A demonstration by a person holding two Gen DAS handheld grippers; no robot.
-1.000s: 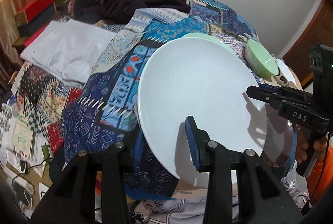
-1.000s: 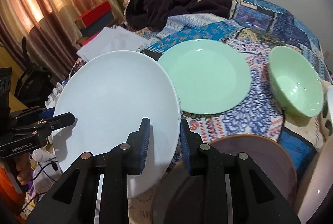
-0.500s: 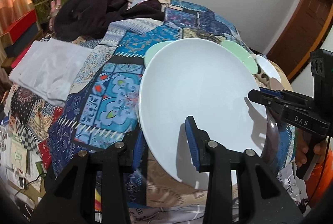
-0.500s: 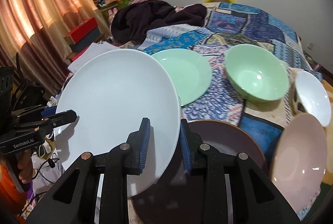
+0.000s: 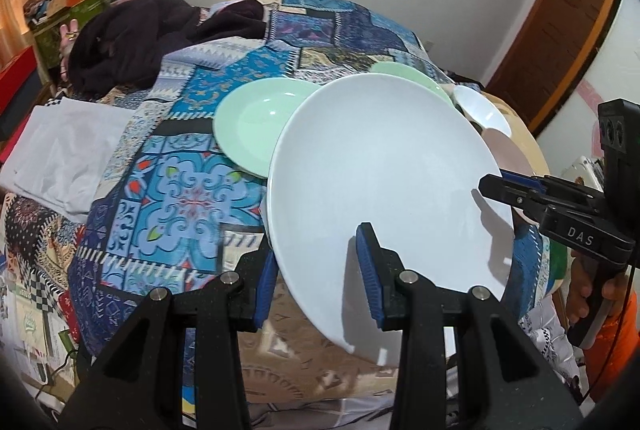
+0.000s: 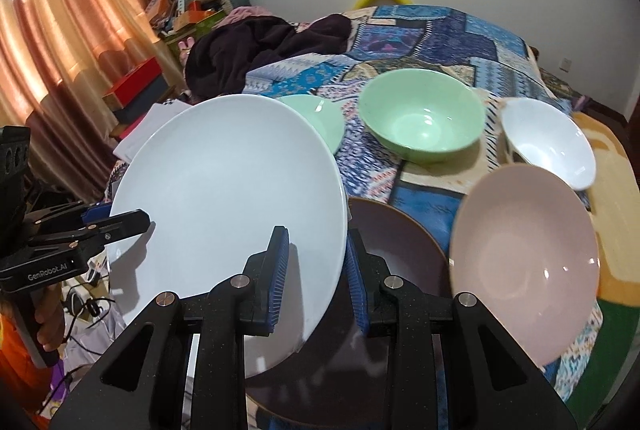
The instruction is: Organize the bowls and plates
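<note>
A large white plate [image 5: 384, 170] [image 6: 228, 190] hangs tilted above the patchwork cover, held at two sides. My left gripper [image 5: 316, 274] is shut on its near rim. My right gripper [image 6: 318, 270] is shut on the opposite rim; it shows in the left wrist view as black jaws at the plate's right edge [image 5: 496, 186]. Behind the plate lie a green plate [image 5: 256, 122] [image 6: 320, 118], a green bowl [image 6: 424, 122], a white bowl [image 6: 548, 142], a pink plate [image 6: 524, 262] and a brown plate [image 6: 396, 250], partly hidden by the white one.
A patchwork cover [image 5: 176, 190] spreads over the surface. Dark clothing [image 5: 140, 38] is heaped at the back left, and a folded white cloth [image 5: 60, 150] lies at the left. A person's hand [image 5: 588, 294] holds the right gripper's handle. Clutter and curtains [image 6: 60, 50] stand far left.
Both grippers have carried the white plate rightward. The green plate now shows to its left, and the white bowl and pink plate have come into the right wrist view.
</note>
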